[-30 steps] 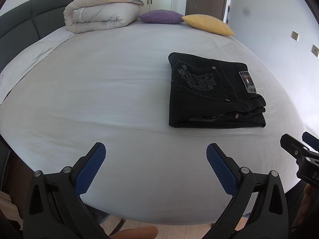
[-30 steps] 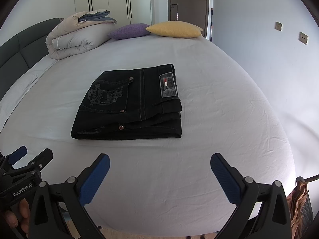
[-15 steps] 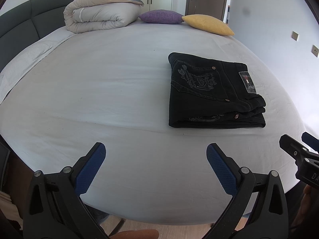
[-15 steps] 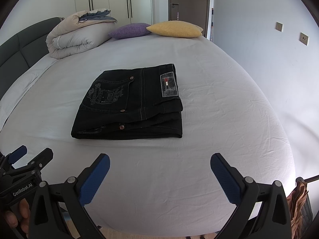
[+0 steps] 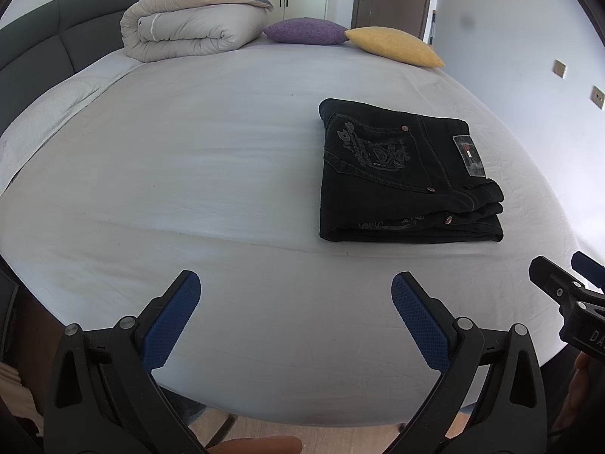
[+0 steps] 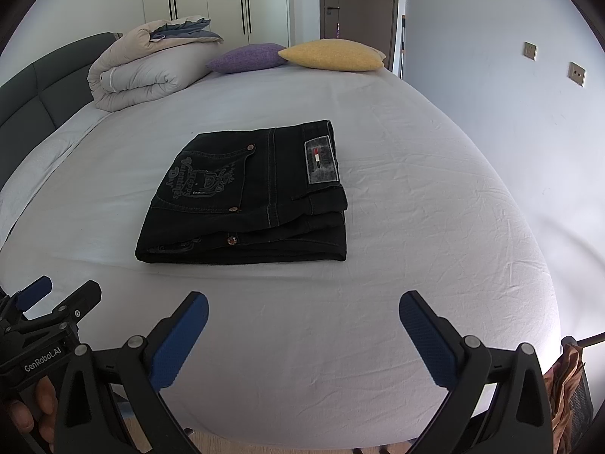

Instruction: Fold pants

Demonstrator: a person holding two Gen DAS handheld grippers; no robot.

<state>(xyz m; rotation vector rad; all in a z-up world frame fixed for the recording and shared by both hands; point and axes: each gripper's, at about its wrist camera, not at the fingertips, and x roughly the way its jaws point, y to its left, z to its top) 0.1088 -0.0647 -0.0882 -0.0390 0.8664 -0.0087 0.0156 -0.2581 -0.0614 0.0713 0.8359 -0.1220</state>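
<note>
The black pants (image 5: 401, 174) lie folded in a flat rectangle on the white bed (image 5: 189, 174), back pocket embroidery and label patch facing up. They also show in the right wrist view (image 6: 249, 196). My left gripper (image 5: 295, 283) is open and empty, hovering near the bed's front edge, left of and nearer than the pants. My right gripper (image 6: 302, 302) is open and empty, in front of the pants, apart from them. Each gripper shows at the other view's edge: the right one (image 5: 567, 283) and the left one (image 6: 56, 295).
A rolled beige duvet (image 5: 193, 26), a purple cushion (image 5: 306, 31) and a yellow cushion (image 5: 393, 45) lie at the far end of the bed. A dark headboard (image 5: 34, 64) runs along the left. A wall (image 6: 510, 75) stands on the right.
</note>
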